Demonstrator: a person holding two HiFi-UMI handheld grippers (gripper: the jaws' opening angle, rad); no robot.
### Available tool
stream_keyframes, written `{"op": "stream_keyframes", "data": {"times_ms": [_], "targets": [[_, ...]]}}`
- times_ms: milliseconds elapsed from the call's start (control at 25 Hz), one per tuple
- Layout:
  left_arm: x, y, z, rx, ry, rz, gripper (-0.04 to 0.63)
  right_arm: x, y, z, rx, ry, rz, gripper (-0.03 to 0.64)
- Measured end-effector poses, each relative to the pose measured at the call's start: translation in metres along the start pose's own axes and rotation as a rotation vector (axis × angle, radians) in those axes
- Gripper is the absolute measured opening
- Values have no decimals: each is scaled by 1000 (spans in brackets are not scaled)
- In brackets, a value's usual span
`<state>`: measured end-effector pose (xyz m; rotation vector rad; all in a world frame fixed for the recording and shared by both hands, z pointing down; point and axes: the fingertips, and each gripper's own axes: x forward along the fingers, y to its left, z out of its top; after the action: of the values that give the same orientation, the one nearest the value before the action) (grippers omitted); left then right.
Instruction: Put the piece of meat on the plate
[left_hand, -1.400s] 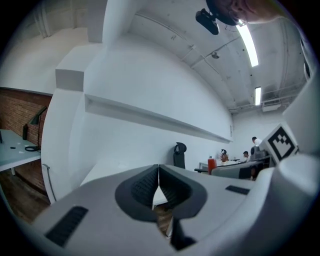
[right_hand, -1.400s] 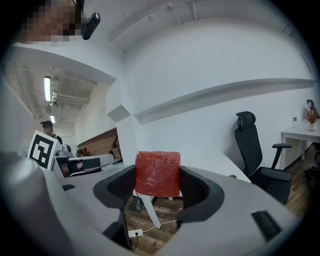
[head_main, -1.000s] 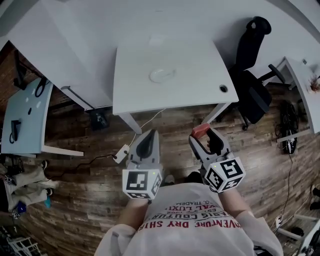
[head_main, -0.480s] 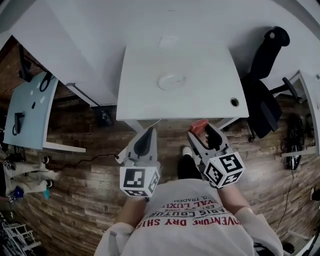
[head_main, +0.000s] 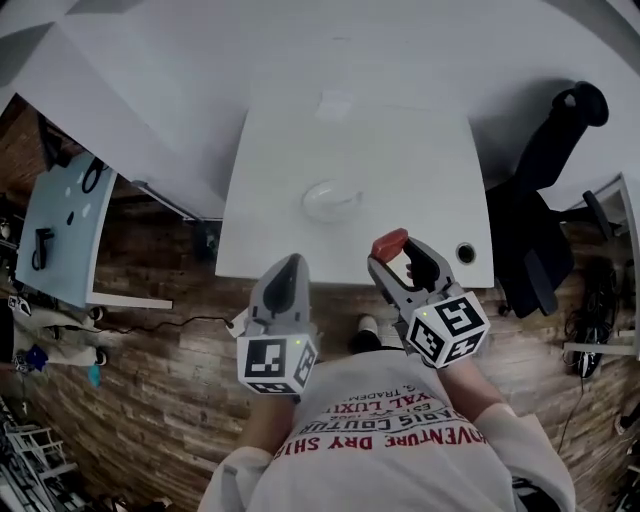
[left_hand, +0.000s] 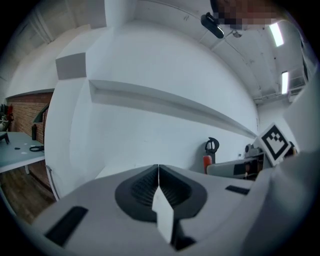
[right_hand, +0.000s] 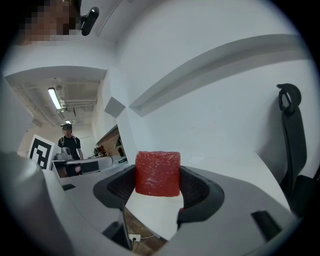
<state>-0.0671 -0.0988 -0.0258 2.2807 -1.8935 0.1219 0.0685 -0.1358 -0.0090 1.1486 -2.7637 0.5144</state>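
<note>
Grabbed, not yet delivered: red meat (right_hand: 158, 173) wedged between the pads of the right claw (head_main: 400, 258), jaws wide around it, above the near edge of the white surface (head_main: 410, 170). plate (head_main: 331, 200) mid-surface, looks bare, well ahead. Left to do: reach over, lower, release. left claw (head_main: 287, 270) clenched tight, nothing in it.

Upside-down red print on the person's shirt (head_main: 400, 470), partly legible: "VENTURE DRY"

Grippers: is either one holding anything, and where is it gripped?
The right gripper holds the piece of meat by its two sides; the left gripper is shut, empty.
</note>
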Motion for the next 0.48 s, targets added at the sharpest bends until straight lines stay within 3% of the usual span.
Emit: {"op": "stream_keyframes", "data": {"times_ms": [480], "targets": [[77, 4, -24, -28, 95, 82, 8, 57, -85, -4, 58, 89, 35, 278]]}}
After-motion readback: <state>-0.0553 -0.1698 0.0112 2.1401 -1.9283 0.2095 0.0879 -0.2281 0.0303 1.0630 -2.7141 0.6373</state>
